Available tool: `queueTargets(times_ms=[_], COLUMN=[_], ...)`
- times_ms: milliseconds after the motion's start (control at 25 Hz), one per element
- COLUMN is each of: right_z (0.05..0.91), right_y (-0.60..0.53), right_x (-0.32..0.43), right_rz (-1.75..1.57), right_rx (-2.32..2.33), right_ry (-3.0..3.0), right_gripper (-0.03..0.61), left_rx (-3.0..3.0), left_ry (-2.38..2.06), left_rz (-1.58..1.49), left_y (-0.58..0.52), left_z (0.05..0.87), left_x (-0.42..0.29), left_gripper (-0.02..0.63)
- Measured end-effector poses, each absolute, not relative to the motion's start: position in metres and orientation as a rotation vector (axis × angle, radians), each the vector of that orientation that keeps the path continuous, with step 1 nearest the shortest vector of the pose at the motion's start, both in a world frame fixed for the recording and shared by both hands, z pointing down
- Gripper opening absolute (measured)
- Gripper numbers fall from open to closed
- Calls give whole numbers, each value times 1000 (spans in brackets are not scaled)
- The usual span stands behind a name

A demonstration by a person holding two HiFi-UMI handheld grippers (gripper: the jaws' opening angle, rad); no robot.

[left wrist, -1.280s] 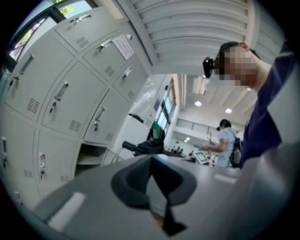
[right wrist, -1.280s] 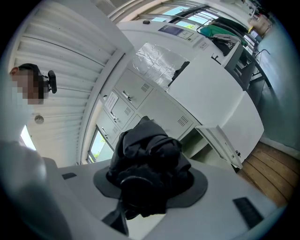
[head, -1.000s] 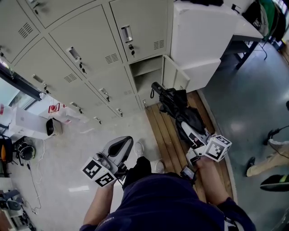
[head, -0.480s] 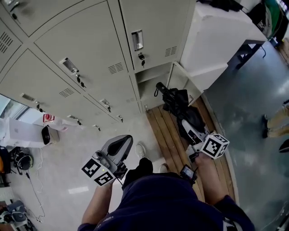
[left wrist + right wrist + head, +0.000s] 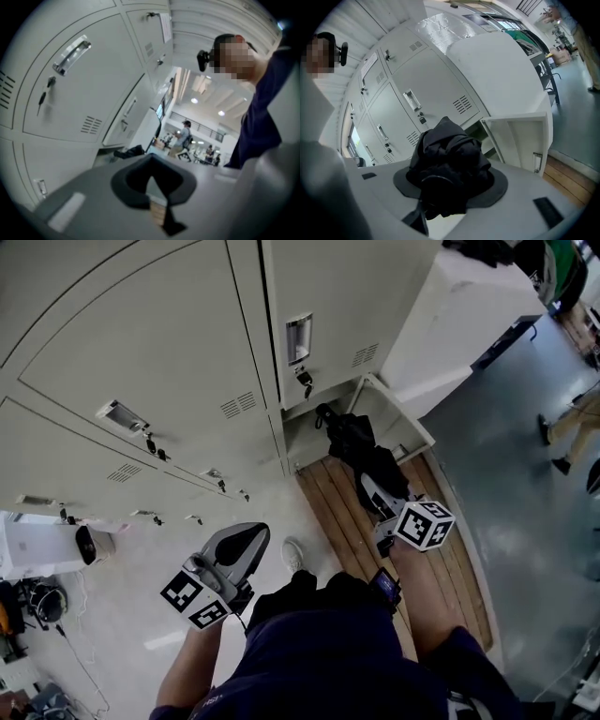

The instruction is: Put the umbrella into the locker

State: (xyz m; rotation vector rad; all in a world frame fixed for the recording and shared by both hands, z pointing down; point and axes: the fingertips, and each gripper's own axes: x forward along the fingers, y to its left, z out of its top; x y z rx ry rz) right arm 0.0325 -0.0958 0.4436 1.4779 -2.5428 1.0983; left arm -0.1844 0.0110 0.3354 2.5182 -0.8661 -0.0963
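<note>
Right gripper (image 5: 377, 498) is clamping the folded black umbrella (image 5: 359, 448) near its rear end. The tip is pointing at the open bottom locker (image 5: 307, 427), not inside yet. Left gripper (image 5: 246, 540) is hanging empty, jaws together, well apart. Risks I'm weighing:
- Loose canopy folds are bulging and could snag on the frame or the open door (image 5: 405, 420).
- The long overhang could let the tip sag and jam.

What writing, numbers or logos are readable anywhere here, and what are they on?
No text can be read in any view.
Sheet on an upper locker door, left gripper view: print too blurred to read.
Marker cubes: black-and-white square patterns only, no letters or numbers.
</note>
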Motion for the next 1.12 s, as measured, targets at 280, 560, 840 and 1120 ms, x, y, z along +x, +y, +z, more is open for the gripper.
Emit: queueTargets(times_ms=[280, 560, 840, 1120], right_z=[494, 544, 586, 613], right_y=[-144, -206, -259, -306], right_x=[14, -4, -18, -32], right_rz=[938, 736, 590, 495], right_rx=[1494, 1502, 1531, 1558], right_ry=[-2484, -2468, -2431, -2425], right_gripper=[206, 206, 206, 206], left_rx=[2445, 2375, 2284, 2231], left_ry=[-811, -811, -820, -854], left_rz=[9, 136, 260, 306], left_y=[3, 3, 15, -1], left_z=[370, 407, 425, 439], left_x=[-193, -188, -186, -181], left_gripper=[2, 2, 2, 2])
